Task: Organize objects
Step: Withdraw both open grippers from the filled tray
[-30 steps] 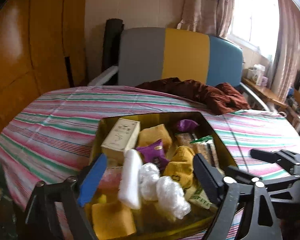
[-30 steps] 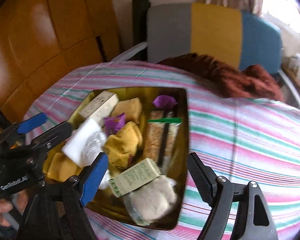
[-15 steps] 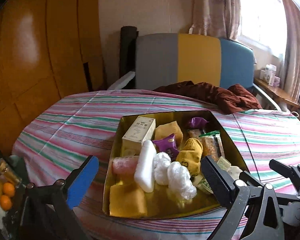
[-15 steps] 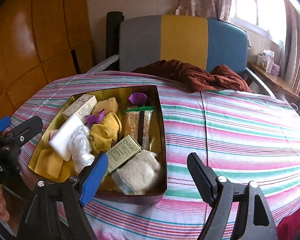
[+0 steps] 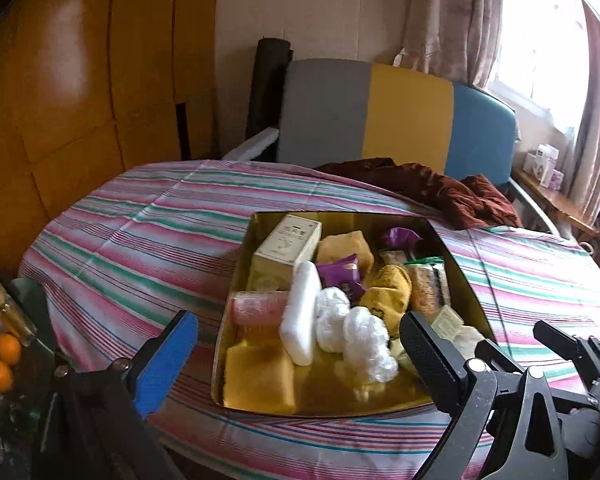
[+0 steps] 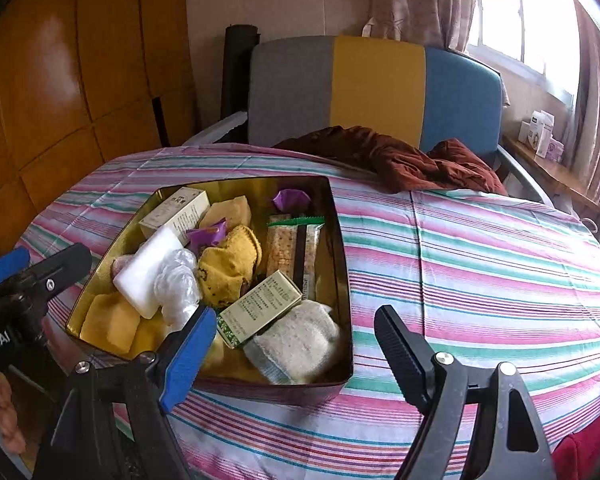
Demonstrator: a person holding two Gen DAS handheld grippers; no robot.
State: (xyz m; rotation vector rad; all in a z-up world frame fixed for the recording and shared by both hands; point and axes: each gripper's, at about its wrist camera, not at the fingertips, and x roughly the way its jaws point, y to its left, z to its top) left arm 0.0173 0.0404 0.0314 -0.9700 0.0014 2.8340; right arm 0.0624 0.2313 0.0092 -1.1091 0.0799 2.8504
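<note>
With the jaws of the left gripper (image 5: 300, 346) and the right gripper (image 6: 294, 342) apart and empty, all small objects are seen inside the rectangular golden metal tin (image 6: 342, 280) on the striped tablecloth (image 6: 480, 256), so either sorting or completion is fitted.

A round table draped in a pink, green and white striped cloth (image 6: 480, 264) carries a gold-coloured rectangular metal tin (image 6: 342, 280) packed with small household items, while a crumpled dark maroon fabric garment (image 6: 404, 160) lies across the table's far edge.
</note>
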